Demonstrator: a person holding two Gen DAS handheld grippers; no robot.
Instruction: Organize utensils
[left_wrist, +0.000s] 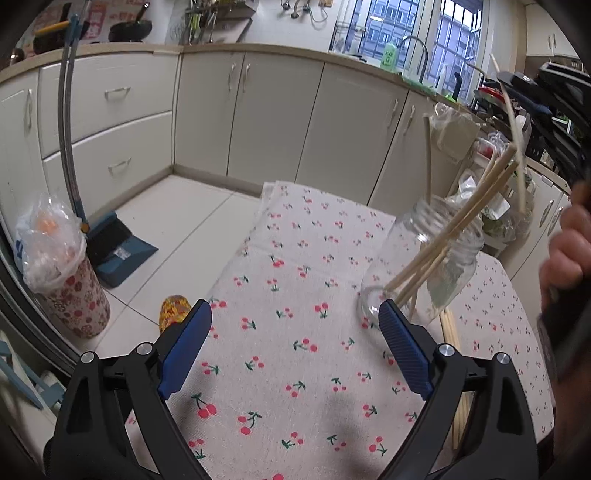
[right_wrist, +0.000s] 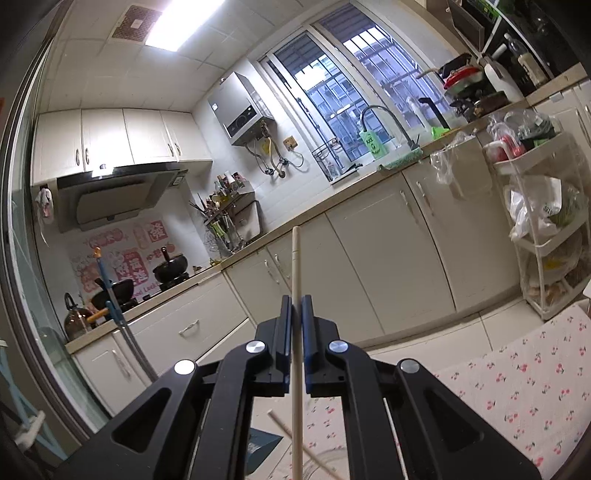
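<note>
- Left hand-held gripper (left_wrist: 295, 347): jaws spread wide, blue pads apart, nothing between them. It hangs low over the tabletop (left_wrist: 295, 258), which is covered in a cherry-print cloth.
- Clear glass jar (left_wrist: 424, 262) stands on the cloth just beyond the left gripper's right-hand pad, mouth uppermost. Appears tilted in the fisheye; true lean not certain.
- Several pale chopsticks (left_wrist: 458, 225) sit in the jar, fanned out and leaning to the upper right, tips well above the rim.
- More loose chopsticks (left_wrist: 460, 369) lie flat on the cloth beside the jar's base, partly hidden behind the left gripper's arm.
- Right hand-held gripper (right_wrist: 296, 317): pads pinched shut on a single chopstick (right_wrist: 296, 266). The stick runs straight up between the pads, its end showing above them and its length continuing down below.
- In the left view that same held chopstick (left_wrist: 511, 122) shows up at the upper right, above the jar, slanting steeply; its lower end is near the sticks in the jar, contact not clear.
- Person's right hand (left_wrist: 565, 254) at the right edge of the left view.
- Floor to the left: dustpan (left_wrist: 122, 254) and a floral bin (left_wrist: 74, 295) lined with a plastic bag.
</note>
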